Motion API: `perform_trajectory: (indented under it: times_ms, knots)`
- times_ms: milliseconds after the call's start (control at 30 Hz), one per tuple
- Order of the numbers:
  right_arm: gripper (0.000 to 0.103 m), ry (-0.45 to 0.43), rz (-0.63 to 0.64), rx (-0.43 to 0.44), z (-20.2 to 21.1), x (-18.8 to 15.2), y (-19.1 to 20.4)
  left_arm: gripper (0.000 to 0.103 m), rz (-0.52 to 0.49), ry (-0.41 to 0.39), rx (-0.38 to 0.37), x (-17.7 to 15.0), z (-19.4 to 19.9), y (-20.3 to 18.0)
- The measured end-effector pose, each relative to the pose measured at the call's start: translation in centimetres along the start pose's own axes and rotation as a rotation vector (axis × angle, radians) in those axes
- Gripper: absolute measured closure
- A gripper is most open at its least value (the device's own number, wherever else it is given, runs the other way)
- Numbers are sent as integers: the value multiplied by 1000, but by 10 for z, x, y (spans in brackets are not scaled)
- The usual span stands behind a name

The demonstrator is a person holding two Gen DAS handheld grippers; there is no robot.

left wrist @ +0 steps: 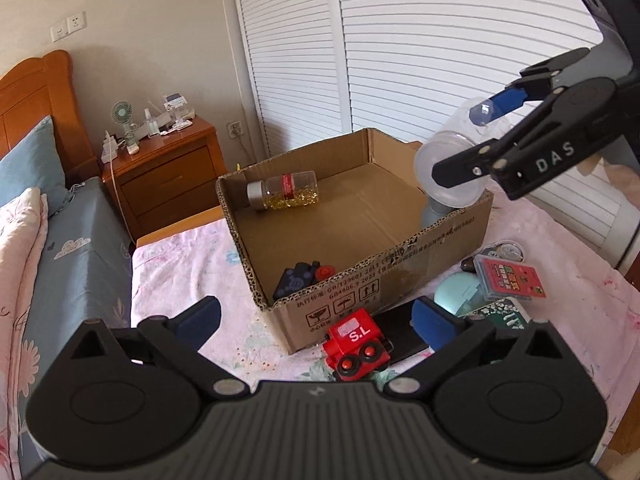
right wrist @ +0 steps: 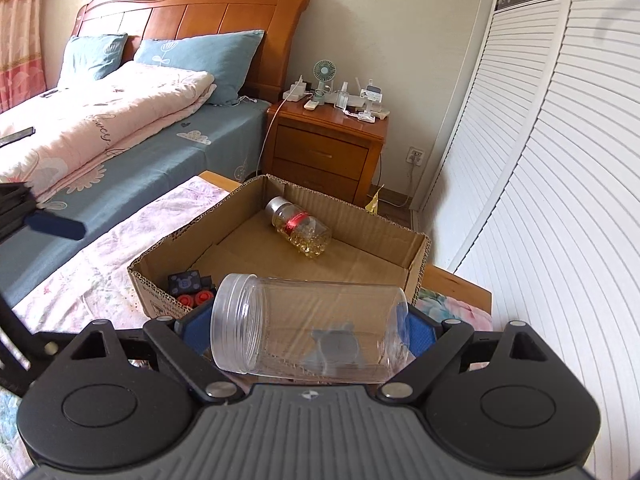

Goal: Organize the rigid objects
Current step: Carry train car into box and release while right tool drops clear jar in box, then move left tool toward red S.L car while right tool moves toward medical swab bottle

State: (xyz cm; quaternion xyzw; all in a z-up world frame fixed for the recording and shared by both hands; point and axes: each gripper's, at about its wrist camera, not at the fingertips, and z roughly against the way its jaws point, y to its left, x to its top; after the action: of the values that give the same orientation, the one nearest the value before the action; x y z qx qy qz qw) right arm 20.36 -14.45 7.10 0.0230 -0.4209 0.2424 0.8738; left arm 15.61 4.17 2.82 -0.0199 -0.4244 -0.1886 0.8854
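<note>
My right gripper (right wrist: 308, 330) is shut on a clear empty plastic jar (right wrist: 308, 326), held sideways above the near right corner of a cardboard box (right wrist: 416, 264). From the left wrist view the right gripper (left wrist: 466, 144) and the jar (left wrist: 448, 168) hang over the box's (left wrist: 360, 280) right end. Inside lie a bottle of yellow capsules (left wrist: 286, 194), also in the right wrist view (right wrist: 302, 228), and a black toy with red wheels (left wrist: 304, 276). My left gripper (left wrist: 316, 320) is open and empty, low in front of the box, above a red toy train (left wrist: 356, 344).
Right of the box on the pink sheet (left wrist: 180, 264) lie a black phone (left wrist: 400, 336), a mint case (left wrist: 456, 290), a red card box (left wrist: 508, 278) and a green pack (left wrist: 500, 314). A bed (right wrist: 120, 120) and nightstand (right wrist: 324, 148) stand behind. Louvred closet doors (right wrist: 540, 160) lie to the right.
</note>
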Motion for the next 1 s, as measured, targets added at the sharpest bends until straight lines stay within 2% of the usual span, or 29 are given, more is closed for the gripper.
perform_trajectory:
  times_ms: [200, 400, 533, 733, 1000]
  knots:
    - [9, 34, -1, -8, -34, 21, 4, 1, 58, -5, -4, -11, 7, 7]
    - [9, 59, -65, -45, -73, 46, -6, 1, 79, -3, 18, -16, 7, 11]
    - [0, 86, -85, -81, -88, 53, -11, 1, 87, 2, 16, -19, 7, 11]
    - [0, 119, -95, -79, -83, 43, -8, 1, 79, 15, 14, -21, 4, 7]
    - [0, 150, -124, -116, -51, 23, 1, 1, 67, 16, 9, -21, 5, -4]
